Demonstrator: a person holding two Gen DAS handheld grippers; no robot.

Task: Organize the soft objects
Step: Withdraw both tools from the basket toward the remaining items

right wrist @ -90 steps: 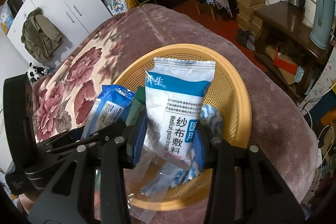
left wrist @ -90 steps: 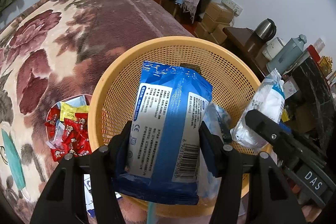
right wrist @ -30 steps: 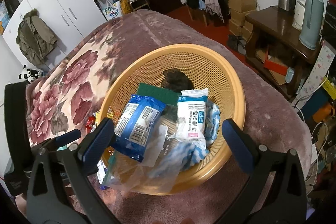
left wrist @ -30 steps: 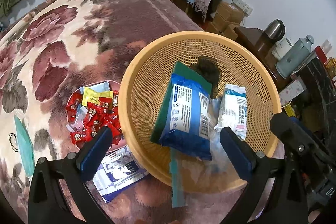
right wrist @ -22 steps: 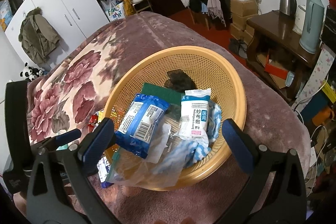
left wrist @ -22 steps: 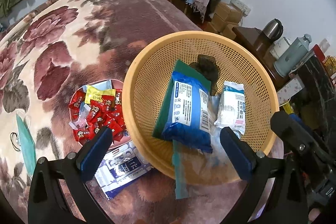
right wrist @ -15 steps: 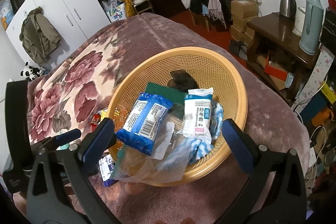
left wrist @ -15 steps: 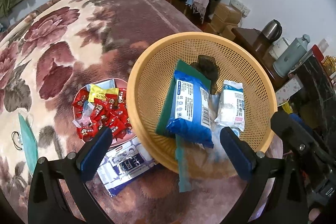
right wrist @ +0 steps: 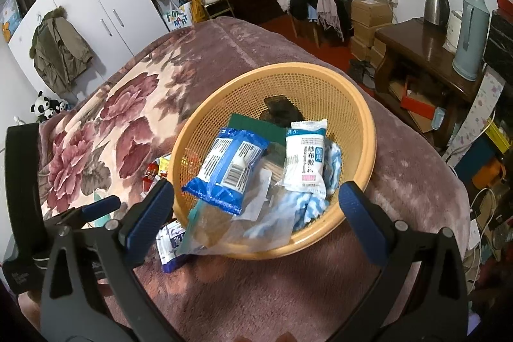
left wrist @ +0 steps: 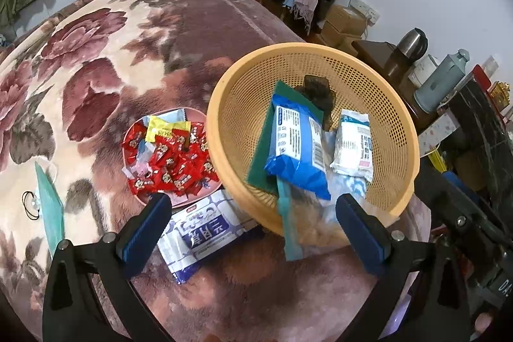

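Observation:
An orange mesh basket (left wrist: 384,92) (right wrist: 356,104) sits on the flowered blanket. Inside lie a blue wipes pack (left wrist: 298,146) (right wrist: 229,172), a white gauze pack (left wrist: 352,146) (right wrist: 304,159), a green pad (left wrist: 266,149) (right wrist: 247,122), a dark lump (left wrist: 315,90) and a blue-white cloth (right wrist: 307,201). A clear zip bag (left wrist: 304,223) (right wrist: 218,226) hangs over the near rim. A white-blue wipes pack (left wrist: 202,229) (right wrist: 171,242) lies on the blanket by the basket. My left gripper (left wrist: 253,229) and right gripper (right wrist: 256,213) are both open, empty, hovering near the basket's front.
A pink plate (left wrist: 154,197) of red candy packets (left wrist: 170,162) sits left of the basket. A teal face mask (left wrist: 48,207) lies further left. Right of the bed stand a dark wooden table (right wrist: 426,53), kettle (right wrist: 436,7) and thermos (right wrist: 469,31). Wardrobe and door are behind.
Three seconds ago each gripper was shut on a pack over the basket; both packs now lie inside it. Since one second ago both open grippers have drawn back and leftward.

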